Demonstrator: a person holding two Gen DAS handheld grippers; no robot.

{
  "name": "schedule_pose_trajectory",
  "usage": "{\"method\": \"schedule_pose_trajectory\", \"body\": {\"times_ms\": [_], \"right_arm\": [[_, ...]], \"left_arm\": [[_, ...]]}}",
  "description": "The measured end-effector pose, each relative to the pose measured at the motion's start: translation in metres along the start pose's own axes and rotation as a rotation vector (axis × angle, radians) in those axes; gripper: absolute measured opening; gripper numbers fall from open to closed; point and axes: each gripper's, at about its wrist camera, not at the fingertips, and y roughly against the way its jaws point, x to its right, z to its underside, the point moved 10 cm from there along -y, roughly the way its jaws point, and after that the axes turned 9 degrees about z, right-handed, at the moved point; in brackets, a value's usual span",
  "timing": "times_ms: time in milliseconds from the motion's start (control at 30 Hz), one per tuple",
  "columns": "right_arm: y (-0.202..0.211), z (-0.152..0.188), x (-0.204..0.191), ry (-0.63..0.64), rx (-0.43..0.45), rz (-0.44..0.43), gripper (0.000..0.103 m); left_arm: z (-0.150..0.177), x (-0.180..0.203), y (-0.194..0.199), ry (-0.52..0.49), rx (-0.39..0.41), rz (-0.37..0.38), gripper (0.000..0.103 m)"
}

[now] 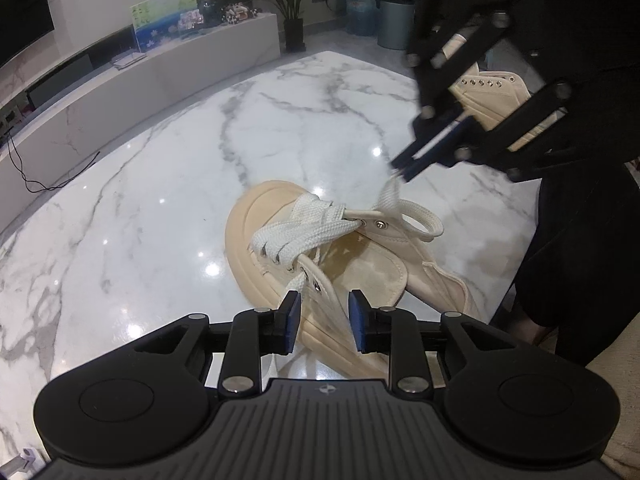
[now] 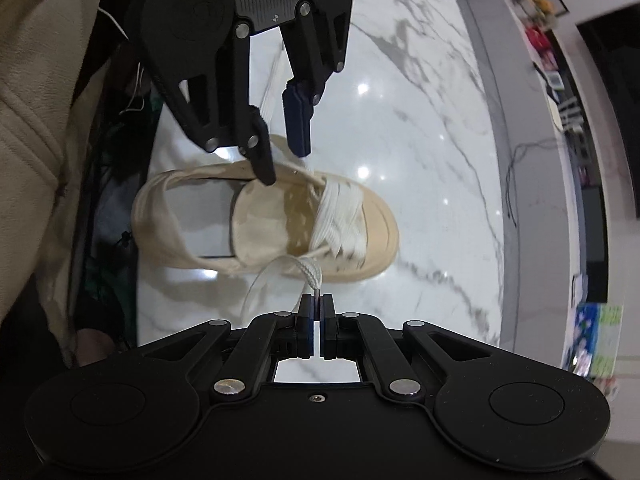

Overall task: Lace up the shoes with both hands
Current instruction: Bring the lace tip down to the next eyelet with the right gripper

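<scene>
The right gripper [image 2: 317, 307] is clamped tight on the tip of a white shoelace [image 2: 310, 270], its two blue pads pressed together with the lace end pinched between them, and the lace runs from there in a loose loop back to the near side of a cream canvas shoe [image 2: 276, 220]. Seen from the left wrist camera, this same gripper [image 1: 402, 170] hangs above and beyond the shoe [image 1: 320, 260], the lace [image 1: 390, 196] drawn up to its tip. The left gripper [image 1: 324, 322] stands part open over the shoe's other eyelet row, its pads apart and pressing on nothing; a blurred strand of lace [image 1: 326, 296] passes through the gap between them. From the right wrist camera the left gripper [image 2: 288, 152] reaches down over the shoe's far edge, fingers spread. The shoe lies on a white marble-patterned table [image 1: 160, 200], toe towards the middle of the table, with wide flat lacing crossed over its lower eyelets and its upper eyelets unlaced. A second cream shoe [image 1: 492, 92] lies farther off on the table, partly hidden behind the right gripper. A person's dark clothing [image 1: 580, 240] fills the table's edge.
</scene>
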Motion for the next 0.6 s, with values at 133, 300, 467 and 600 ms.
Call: {"method": "schedule_pose_trajectory", "body": {"times_ms": [133,300,467,600], "right_arm": [[-0.006,-0.015,0.006,0.008,0.031,-0.003,0.001],[-0.018,-0.034,0.014,-0.029,0.077,-0.002,0.002],[-0.02,-0.039,0.023,-0.137,0.099,-0.034,0.018],[-0.016,-0.039,0.025,-0.204,0.104,-0.049,0.019]], "left_arm": [[0.0,0.0,0.001,0.0,0.001,0.007,0.025],[0.001,-0.002,0.001,0.009,0.006,0.017,0.025],[0.001,-0.002,0.001,0.016,0.011,0.026,0.025],[0.001,-0.002,0.001,0.015,0.012,0.029,0.025]]}}
